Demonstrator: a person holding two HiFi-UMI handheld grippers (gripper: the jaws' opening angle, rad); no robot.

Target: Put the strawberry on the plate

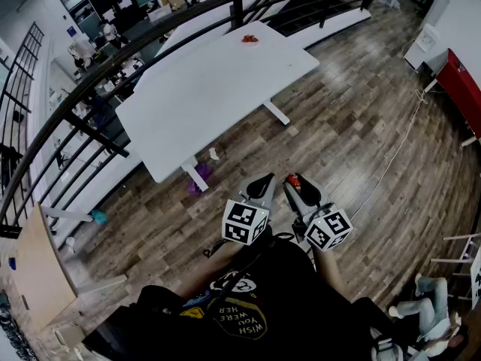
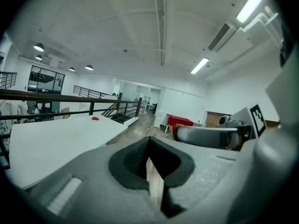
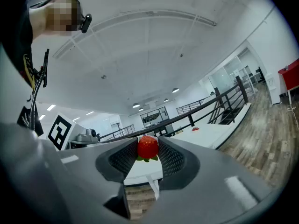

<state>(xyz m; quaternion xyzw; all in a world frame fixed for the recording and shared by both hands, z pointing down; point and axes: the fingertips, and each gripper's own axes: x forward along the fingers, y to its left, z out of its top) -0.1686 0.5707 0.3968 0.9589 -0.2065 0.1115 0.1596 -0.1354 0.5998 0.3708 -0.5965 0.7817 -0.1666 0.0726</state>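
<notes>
The right gripper (image 1: 297, 189) is grasping the strawberry (image 3: 147, 147) above the floor, well apart from the white table (image 1: 218, 81) (left gripper (image 2: 150, 148) closed, empty), so it is probably calling for a level, gentle carry.

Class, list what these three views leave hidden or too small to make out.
- Plate: not identifiable; the red item on the far table is too small in every view.
- Strawberry: the head view shows only a red tip; the right gripper covers the rest.
- Table's near edge: left gripper view, hidden by the left gripper.
</notes>
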